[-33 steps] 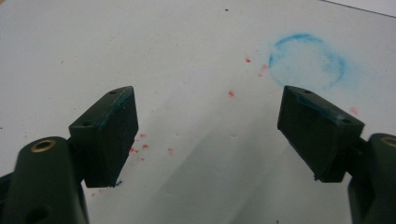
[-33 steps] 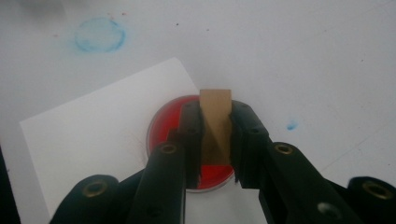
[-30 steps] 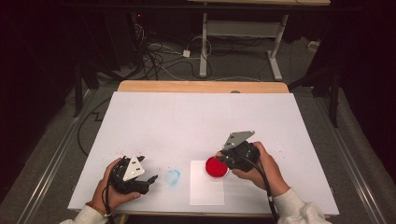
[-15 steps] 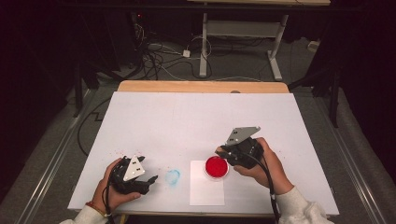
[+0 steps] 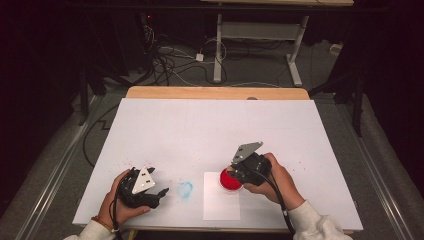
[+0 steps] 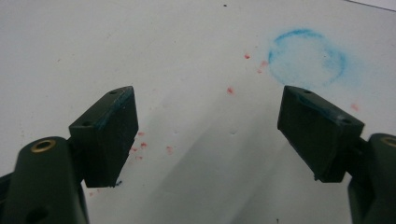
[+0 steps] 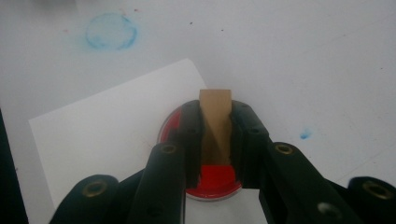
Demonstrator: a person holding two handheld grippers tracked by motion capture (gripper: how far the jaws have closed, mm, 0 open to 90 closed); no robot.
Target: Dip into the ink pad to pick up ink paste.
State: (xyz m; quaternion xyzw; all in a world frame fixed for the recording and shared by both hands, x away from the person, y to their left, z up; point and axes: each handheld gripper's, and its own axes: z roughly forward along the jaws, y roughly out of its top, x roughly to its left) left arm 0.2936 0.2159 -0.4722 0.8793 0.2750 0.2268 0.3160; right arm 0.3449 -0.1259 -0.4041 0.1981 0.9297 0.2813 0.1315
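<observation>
Stamp block (image 7: 215, 122): we see matt, bare wood.
Ink pad (image 7: 215, 179): we see glossy wet red.
Sheet (image 7: 107, 140): we see smooth white paper.
Tongs (image 7: 215, 140): we see matt black plastic.
Table (image 5: 210, 130): we see a matt white top, smudged.

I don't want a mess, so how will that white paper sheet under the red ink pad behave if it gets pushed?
The white paper sheet looks thin and flat, so probably floppy and very light. Lying loose on the smooth white table, it would likely slide easily. The red ink pad resting on one corner may pin it, so it might pivot or buckle instead.
</observation>
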